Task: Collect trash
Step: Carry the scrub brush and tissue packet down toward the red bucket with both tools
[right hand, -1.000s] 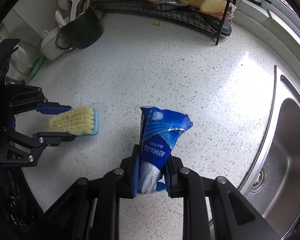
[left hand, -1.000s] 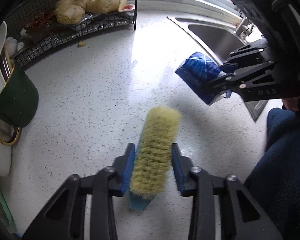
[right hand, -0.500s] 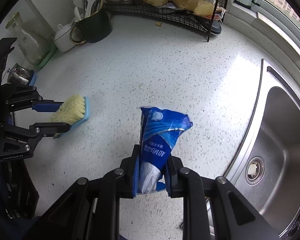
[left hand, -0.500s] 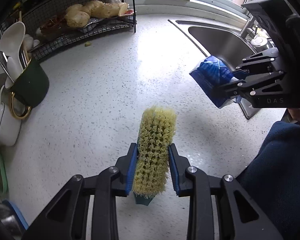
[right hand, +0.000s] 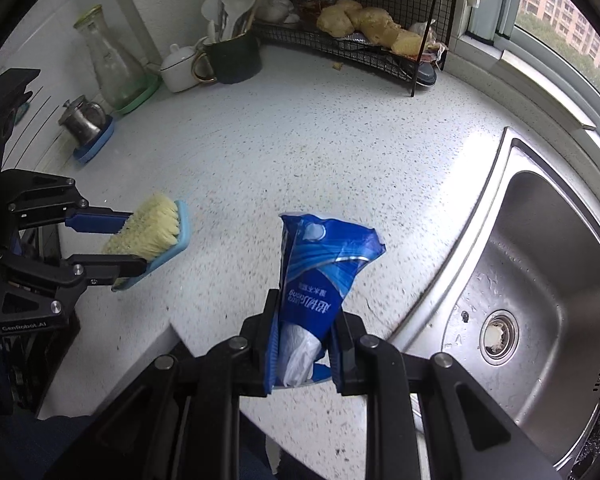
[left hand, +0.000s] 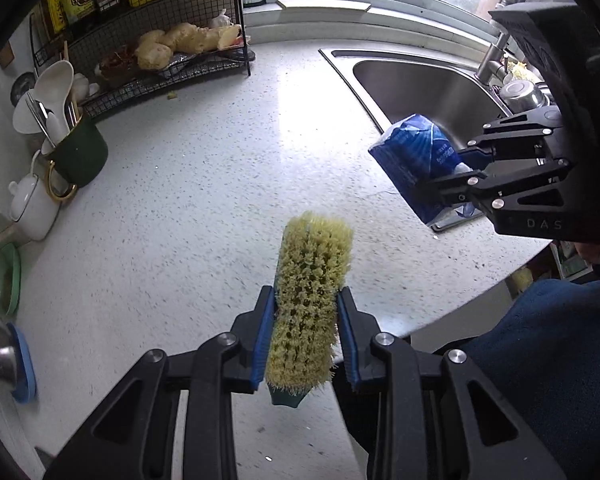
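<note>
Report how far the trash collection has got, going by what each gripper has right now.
Done: both items are lifted off the speckled counter. In hand: the left gripper is clamped on the scrub brush; the right gripper is clamped on the blue wrapper. Left: no bin is in view, so neither is dropped off yet, and a small scrap lies by the wire rack.

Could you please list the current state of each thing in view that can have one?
Left claw: shut on scrub brush.
Scrub brush: held above the countertop, bristles facing the camera.
Right claw: shut on blue wrapper.
Blue wrapper: crumpled, held aloft.
Sink: no dishes in it, drain uncovered.
Green mug: upright, holding utensils.
</note>
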A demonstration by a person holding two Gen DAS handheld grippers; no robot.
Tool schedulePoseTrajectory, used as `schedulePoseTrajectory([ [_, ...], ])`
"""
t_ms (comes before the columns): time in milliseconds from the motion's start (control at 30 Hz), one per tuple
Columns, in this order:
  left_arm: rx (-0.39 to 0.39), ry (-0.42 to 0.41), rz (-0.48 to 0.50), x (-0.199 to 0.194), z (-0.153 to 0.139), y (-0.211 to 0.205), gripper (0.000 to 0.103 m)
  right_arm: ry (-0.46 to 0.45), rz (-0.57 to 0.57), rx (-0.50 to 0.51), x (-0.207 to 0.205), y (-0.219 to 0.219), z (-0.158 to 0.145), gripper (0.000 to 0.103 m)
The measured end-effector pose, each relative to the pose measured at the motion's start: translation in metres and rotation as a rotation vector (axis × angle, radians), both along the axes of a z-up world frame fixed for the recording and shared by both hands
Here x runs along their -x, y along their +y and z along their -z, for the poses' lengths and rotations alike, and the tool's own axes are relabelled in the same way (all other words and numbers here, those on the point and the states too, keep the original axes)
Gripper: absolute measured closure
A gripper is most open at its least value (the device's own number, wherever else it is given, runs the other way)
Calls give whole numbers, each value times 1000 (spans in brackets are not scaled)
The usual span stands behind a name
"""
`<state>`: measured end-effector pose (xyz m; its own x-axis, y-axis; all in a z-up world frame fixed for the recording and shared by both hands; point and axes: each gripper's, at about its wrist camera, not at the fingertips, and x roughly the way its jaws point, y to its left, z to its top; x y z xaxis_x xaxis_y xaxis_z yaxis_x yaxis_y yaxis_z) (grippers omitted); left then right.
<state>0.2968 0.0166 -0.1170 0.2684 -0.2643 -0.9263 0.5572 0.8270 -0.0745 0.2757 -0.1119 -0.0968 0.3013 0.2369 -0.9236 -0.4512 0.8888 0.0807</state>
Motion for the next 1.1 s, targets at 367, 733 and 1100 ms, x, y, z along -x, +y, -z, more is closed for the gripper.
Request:
schedulePoseTrajectory([
  [367,-23,-7,-103,70,-14,-36,75,-42,-43,-27,62,-41,-8,84],
  [733,-29,11,-164,162,-16,-69,75,-40,-68,-42,132,-68,-8,84],
  [1100,-29,61,-165,218,-3,-90,75,-6,-85,-16,187,-77,-1,84],
])
